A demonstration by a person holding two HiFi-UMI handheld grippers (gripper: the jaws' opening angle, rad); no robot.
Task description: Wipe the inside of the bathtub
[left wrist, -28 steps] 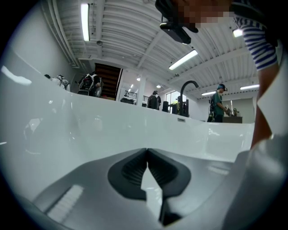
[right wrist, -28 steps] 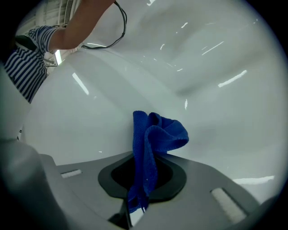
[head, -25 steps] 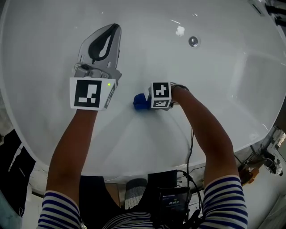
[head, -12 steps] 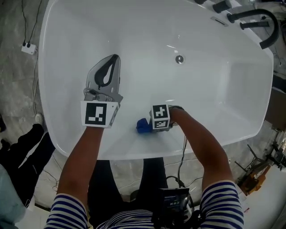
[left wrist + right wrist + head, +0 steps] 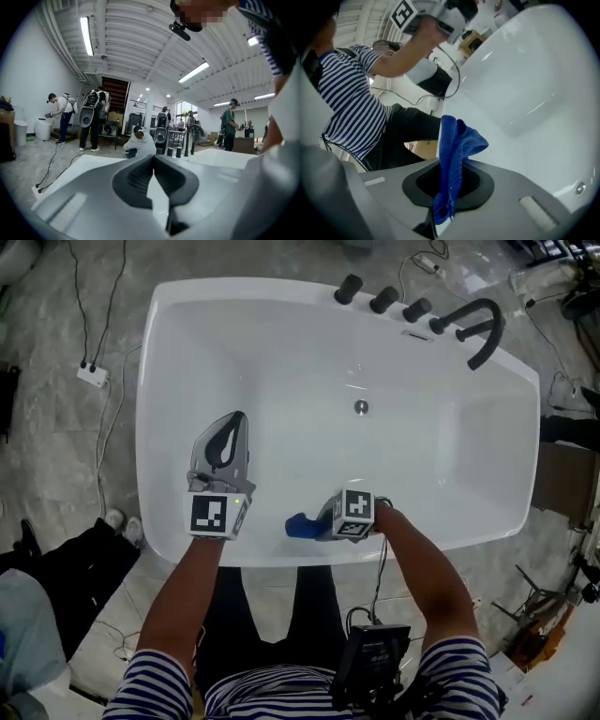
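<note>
Two grippers hang over the tub point(image 5: 281, 343), both on its near side. The right gripper point(image 5: 317, 522) is clamped on a blue cloth point(image 5: 297, 525), which sits low against the near inner wall, just under the rim. The head view does not settle whether the cloth touches the wall. In the right gripper view the cloth point(image 5: 452, 140) runs up between the jaws of the right gripper point(image 5: 447, 183). A bunched fold stands proud of the tips, and a short tail hangs at the back.

The left gripper point(image 5: 237, 420) is apart to the left, above the tub floor, pointing toward the far end. Its view shows the left gripper point(image 5: 152, 159) with pads pressed tip to tip and nothing between them.

The cloth looks light, soft and limp, probably microfibre, so it should flop and crumple rather than lie flat unless pushed onto the surface. It seems to be pinched through a fold, which looks secure enough for light strokes. Hard dragging on the glossy wall could tug it out, so a deeper bite on the bunched middle would likely serve better.
</note>
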